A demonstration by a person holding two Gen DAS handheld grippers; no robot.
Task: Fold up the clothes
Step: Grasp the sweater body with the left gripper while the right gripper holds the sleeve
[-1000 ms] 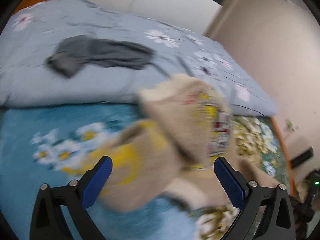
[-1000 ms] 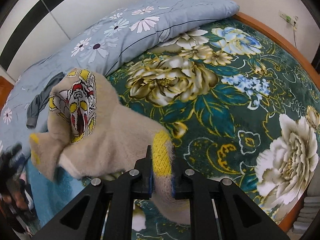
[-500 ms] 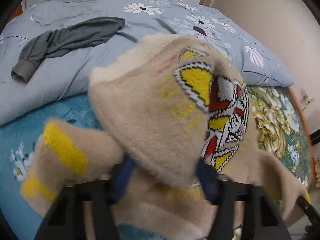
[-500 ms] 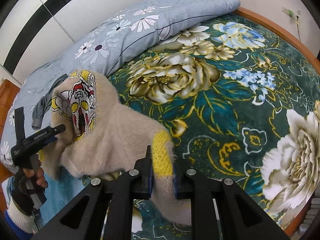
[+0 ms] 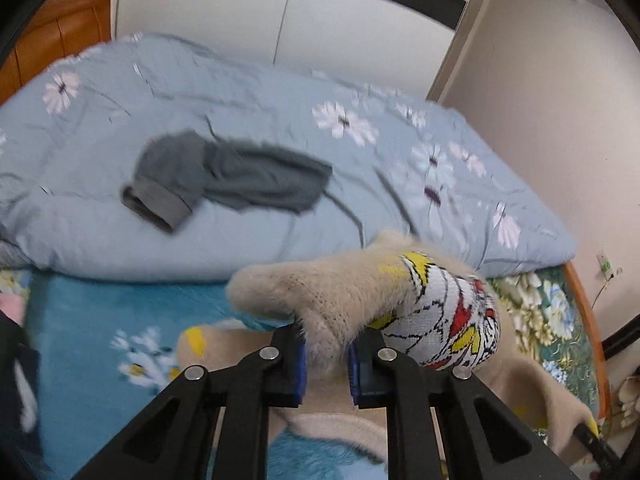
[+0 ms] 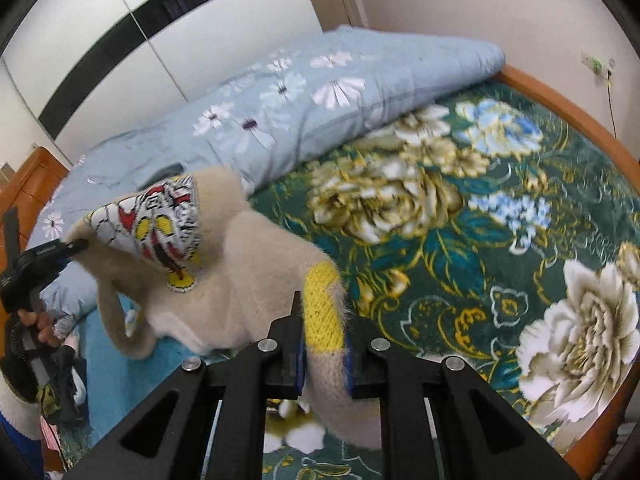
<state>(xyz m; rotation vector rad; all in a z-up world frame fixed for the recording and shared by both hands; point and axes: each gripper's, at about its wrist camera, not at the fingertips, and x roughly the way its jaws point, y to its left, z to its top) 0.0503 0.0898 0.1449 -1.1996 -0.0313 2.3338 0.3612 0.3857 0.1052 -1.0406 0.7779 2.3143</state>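
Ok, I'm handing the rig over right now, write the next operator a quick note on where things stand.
Left gripper: jaws closing on a fold of the beige sweater near its printed patch.
Right gripper: shut on the yellow-banded sleeve.
Sweater is lifted off the floral bedspread, bunched, no fold made yet.
Grey garment lies untouched on the blue duvet.
Left: spread the sweater flat, fold it, then the grey one.

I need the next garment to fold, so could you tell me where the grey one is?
The grey garment lies crumpled on the pale blue floral duvet, upper left in the left wrist view, beyond the beige sweater.
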